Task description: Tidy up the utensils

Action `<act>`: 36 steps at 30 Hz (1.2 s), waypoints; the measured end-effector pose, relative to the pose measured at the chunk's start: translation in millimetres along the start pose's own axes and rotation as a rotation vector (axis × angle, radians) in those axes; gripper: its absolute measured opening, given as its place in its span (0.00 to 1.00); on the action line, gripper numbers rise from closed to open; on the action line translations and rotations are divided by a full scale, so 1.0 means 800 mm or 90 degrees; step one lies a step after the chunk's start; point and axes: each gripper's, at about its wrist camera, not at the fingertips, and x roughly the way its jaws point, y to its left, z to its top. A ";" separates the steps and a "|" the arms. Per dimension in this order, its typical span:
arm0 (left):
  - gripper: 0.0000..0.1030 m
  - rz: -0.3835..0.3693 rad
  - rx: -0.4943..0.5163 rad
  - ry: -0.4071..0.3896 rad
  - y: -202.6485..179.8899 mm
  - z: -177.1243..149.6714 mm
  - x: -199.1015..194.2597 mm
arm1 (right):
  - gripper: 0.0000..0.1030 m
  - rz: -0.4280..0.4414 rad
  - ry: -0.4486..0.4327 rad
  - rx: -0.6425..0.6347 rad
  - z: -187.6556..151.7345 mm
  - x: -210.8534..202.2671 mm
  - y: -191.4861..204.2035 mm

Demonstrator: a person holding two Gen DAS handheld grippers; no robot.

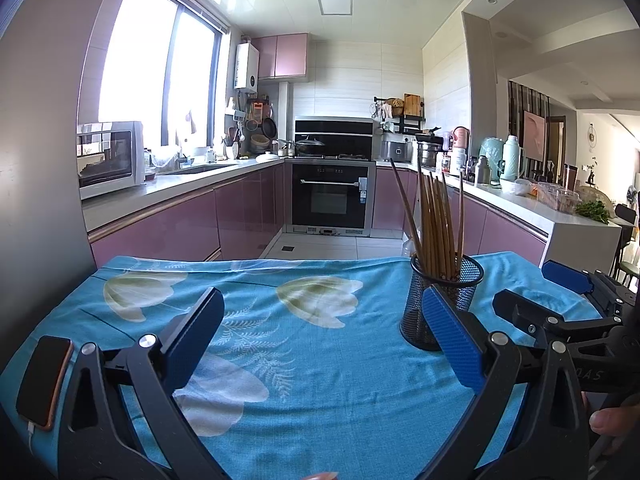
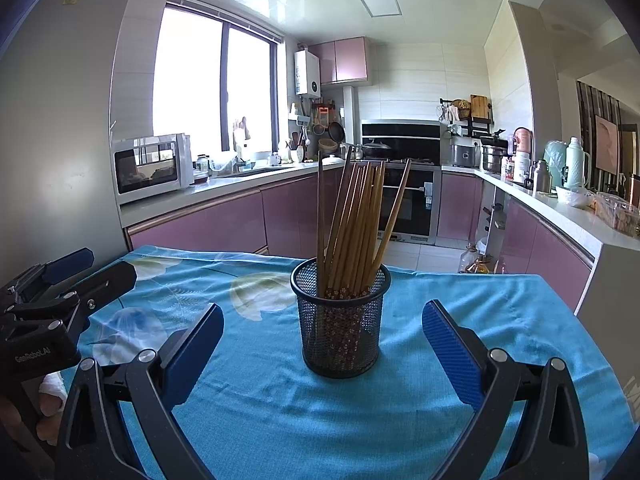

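A black mesh cup (image 2: 340, 320) stands upright on the blue flowered tablecloth (image 2: 260, 400), holding several brown chopsticks (image 2: 352, 220) that fan upward. My right gripper (image 2: 322, 316) is open just in front of the cup, its blue pads to either side and apart from it. In the left wrist view the same cup (image 1: 436, 304) stands at the right, partly behind one blue pad. My left gripper (image 1: 320, 304) is open over bare cloth, with nothing between its fingers. The right gripper (image 1: 548, 296) shows at the far right of that view, and the left gripper (image 2: 92, 272) shows at the left of the right wrist view.
A phone (image 1: 44, 380) with an orange case and a white cable lies at the table's left front corner. Beyond the far table edge are pink kitchen cabinets (image 1: 240, 208), an oven (image 1: 332, 196) and a microwave (image 1: 108, 156). A person's fingers (image 1: 612, 420) hold the right gripper's handle.
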 end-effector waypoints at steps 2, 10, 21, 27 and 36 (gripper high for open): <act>0.95 0.000 -0.001 0.000 0.000 0.000 0.000 | 0.93 0.000 0.000 0.001 -0.001 0.000 0.000; 0.95 0.000 0.000 0.001 -0.003 0.002 -0.001 | 0.93 -0.001 0.000 0.001 -0.001 -0.001 -0.001; 0.95 -0.002 0.000 0.002 -0.004 0.002 -0.002 | 0.93 -0.001 0.002 0.002 -0.001 -0.001 -0.002; 0.95 -0.004 -0.001 0.003 -0.006 0.001 -0.002 | 0.93 -0.001 0.001 0.002 -0.001 -0.002 -0.003; 0.95 -0.005 -0.002 0.005 -0.007 0.000 -0.002 | 0.93 -0.002 0.003 0.005 -0.002 0.001 -0.004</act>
